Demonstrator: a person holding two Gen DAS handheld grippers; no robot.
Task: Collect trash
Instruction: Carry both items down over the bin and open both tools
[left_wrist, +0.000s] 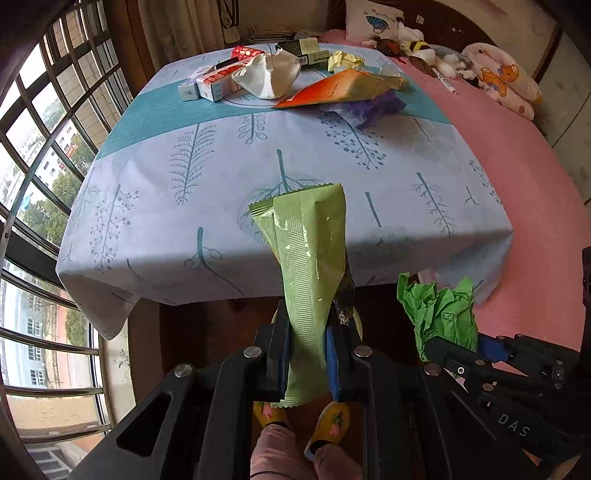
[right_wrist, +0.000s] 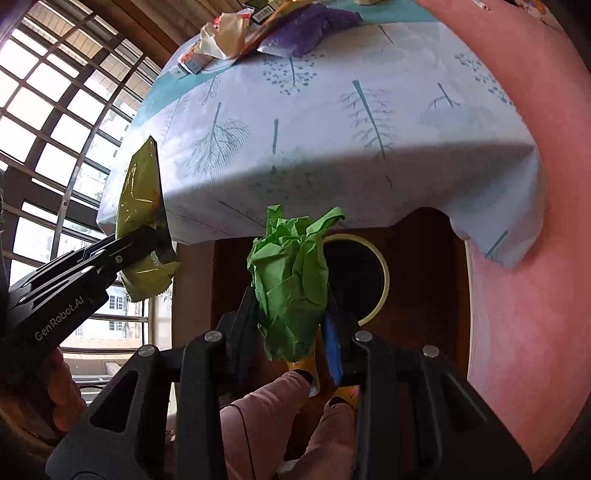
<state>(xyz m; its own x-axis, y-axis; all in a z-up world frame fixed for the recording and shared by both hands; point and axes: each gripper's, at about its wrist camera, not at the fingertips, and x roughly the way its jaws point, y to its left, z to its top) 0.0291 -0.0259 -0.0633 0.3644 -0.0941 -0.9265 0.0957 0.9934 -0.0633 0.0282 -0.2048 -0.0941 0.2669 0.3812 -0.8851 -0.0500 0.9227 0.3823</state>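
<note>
My left gripper (left_wrist: 308, 328) is shut on a light green snack wrapper (left_wrist: 310, 266), held upright in front of the table's near edge. To its right, my right gripper (left_wrist: 454, 347) is shut on a crumpled green paper ball (left_wrist: 439, 314). In the right wrist view, the paper ball (right_wrist: 291, 280) sits between the right gripper's (right_wrist: 291, 321) fingers, just above and in front of a round dark bin with a yellowish rim (right_wrist: 386, 280) on the floor. The left gripper (right_wrist: 147, 240) with the wrapper (right_wrist: 142, 199) is off to the left. More trash lies on the table's far side: a white crumpled bag (left_wrist: 267, 74), an orange packet (left_wrist: 332, 88), a purple bag (left_wrist: 373, 103).
The table wears a pale blue tree-print cloth (left_wrist: 184, 166) that hangs over its edge above the bin. Small boxes (left_wrist: 210, 83) and yellow crumpled paper (left_wrist: 343, 61) lie at the back. A pink bed (left_wrist: 517, 184) is right, barred windows (left_wrist: 37, 147) left. The person's yellow slippers (left_wrist: 328, 421) are below.
</note>
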